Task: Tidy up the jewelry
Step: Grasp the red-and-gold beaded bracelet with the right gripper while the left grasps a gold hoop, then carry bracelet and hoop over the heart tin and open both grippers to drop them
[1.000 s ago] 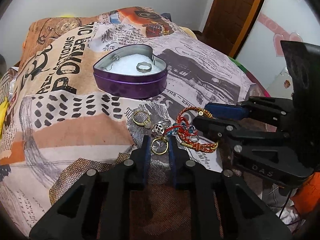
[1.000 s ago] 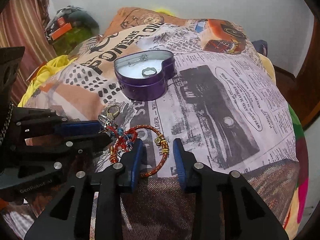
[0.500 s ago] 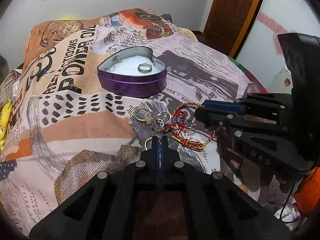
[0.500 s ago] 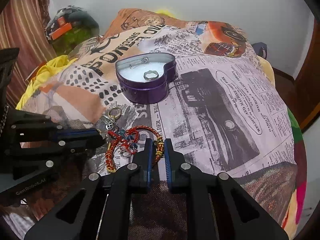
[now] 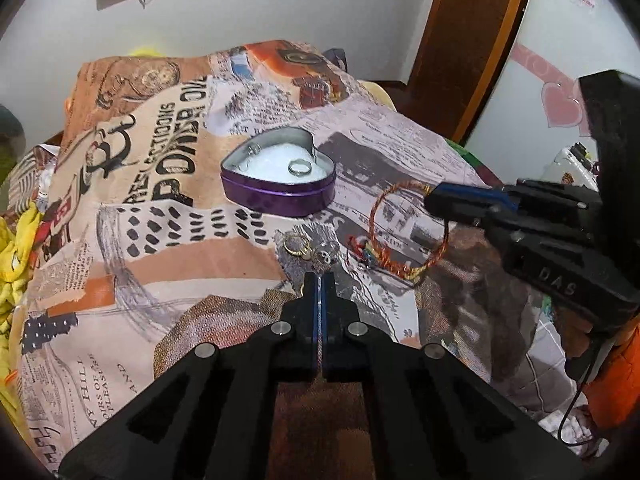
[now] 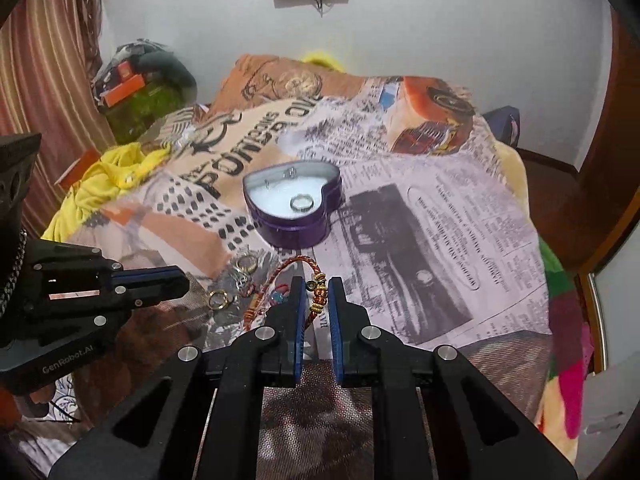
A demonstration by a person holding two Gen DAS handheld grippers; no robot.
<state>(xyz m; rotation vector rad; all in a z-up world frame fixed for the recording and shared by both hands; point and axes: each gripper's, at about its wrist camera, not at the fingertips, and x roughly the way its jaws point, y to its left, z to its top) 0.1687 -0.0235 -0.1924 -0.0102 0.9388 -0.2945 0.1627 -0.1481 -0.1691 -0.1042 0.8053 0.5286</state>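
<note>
R gripper [image 6: 316,300] clamps red-gold bracelet [image 6: 316,298]; L gripper [image 6: 176,280] shut w/ gold ring [image 6: 219,300]. Purple heart tin [image 6: 296,232] mid-bed.

Glossy purple metal tin [image 5: 280,196] (heart-shaped) on matt printed cloth [image 5: 132,248].

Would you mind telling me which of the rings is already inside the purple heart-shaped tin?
The silver ring on the tin's white lining; the gold rings lie outside on the blanket.

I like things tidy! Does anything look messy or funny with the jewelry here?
Yes. The red-gold bracelet dangles from the right claw, and a colourful beaded string seems snagged on its low end. Rings lie loose on the blanket, outside the heart tin.
</note>
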